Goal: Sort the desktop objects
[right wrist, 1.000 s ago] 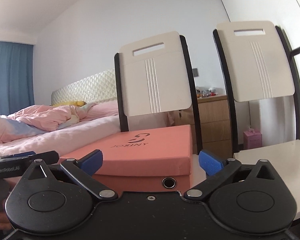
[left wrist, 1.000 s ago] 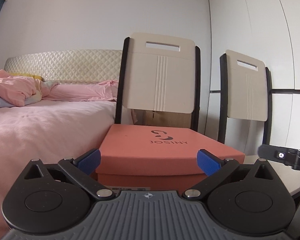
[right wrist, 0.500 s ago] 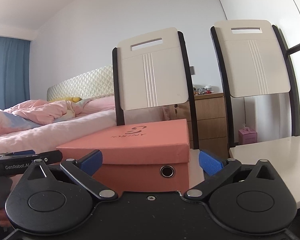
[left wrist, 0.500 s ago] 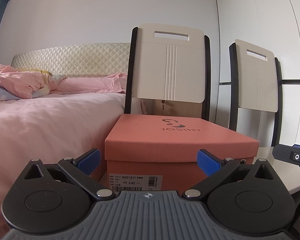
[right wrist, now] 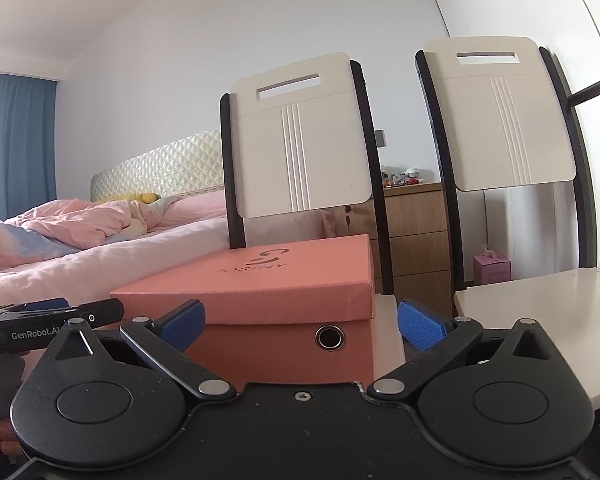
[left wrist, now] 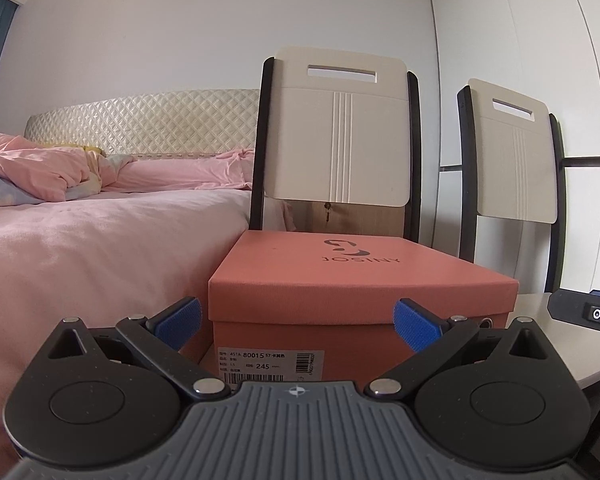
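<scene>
While both grippers gape with nothing between their pads, the left gripper (left wrist: 296, 326) and right gripper (right wrist: 300, 324) face a salmon shoebox (left wrist: 352, 280), lid on, resting on the near chair seat (right wrist: 388, 320) beside the bed (left wrist: 100, 240).

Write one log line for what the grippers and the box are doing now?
left gripper: open, empty | right gripper: open, empty | orange shoebox: lid closed, on chair seat, untouched

A salmon-pink shoebox (left wrist: 356, 300) with its lid on sits on the seat of a cream chair (right wrist: 386, 308). Just beside it, a second chair's seat (right wrist: 540, 312) shows bare cream.
</scene>
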